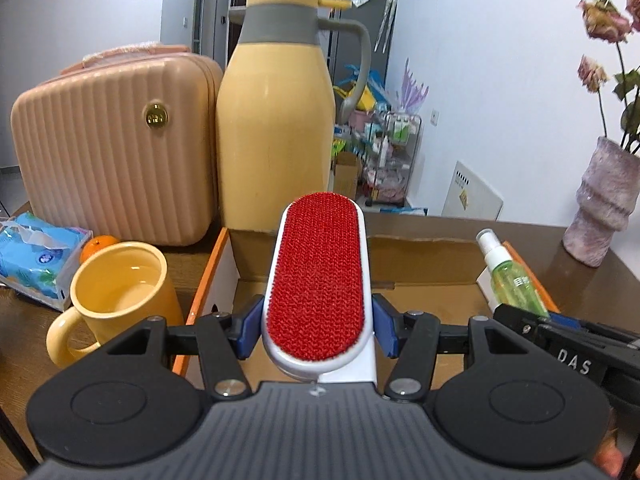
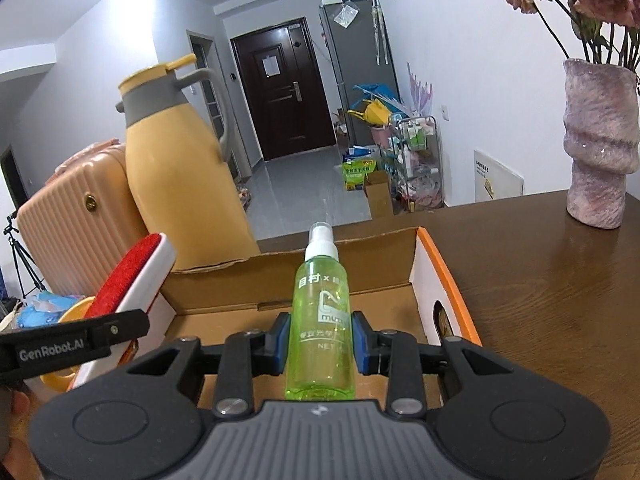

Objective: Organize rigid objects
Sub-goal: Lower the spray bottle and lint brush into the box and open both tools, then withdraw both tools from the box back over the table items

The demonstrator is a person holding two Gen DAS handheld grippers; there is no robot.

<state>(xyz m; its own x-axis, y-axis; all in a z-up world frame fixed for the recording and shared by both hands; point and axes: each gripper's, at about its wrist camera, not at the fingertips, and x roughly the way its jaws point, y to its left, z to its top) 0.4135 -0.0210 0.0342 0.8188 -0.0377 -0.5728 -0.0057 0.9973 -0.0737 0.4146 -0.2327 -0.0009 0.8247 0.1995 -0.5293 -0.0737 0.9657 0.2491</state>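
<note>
Both hands loaded, both hovering over the open cardboard box (image 2: 224, 322) on the table (image 2: 560, 288). Left gripper (image 1: 316, 328) clamped on a red lint brush (image 1: 318, 276), blue fingers (image 1: 249, 330) pressing its white sides near the handle end, long axis running straight out ahead and tilted up, bristle face up. Right gripper (image 2: 320, 346) squeezed shut around a green spray bottle (image 2: 320, 320), nozzle pointing forward and away, base back toward the palm. Same story from the other side: bottle (image 1: 516, 280) poking in at the right of the left camera, brush (image 2: 132, 276) at the left of the right one, so the two sit side by side, apart, not touching.

Box floor directly below and ahead of both, looks bare. Guessing next is lowering and laying each flat, long axes along the box. Neither hand clearly nearer. Brush hangs close to the left wall, bottle more central. Yellow thermos jug (image 1: 276, 120) and mug (image 1: 120, 292) just outside the box
</note>
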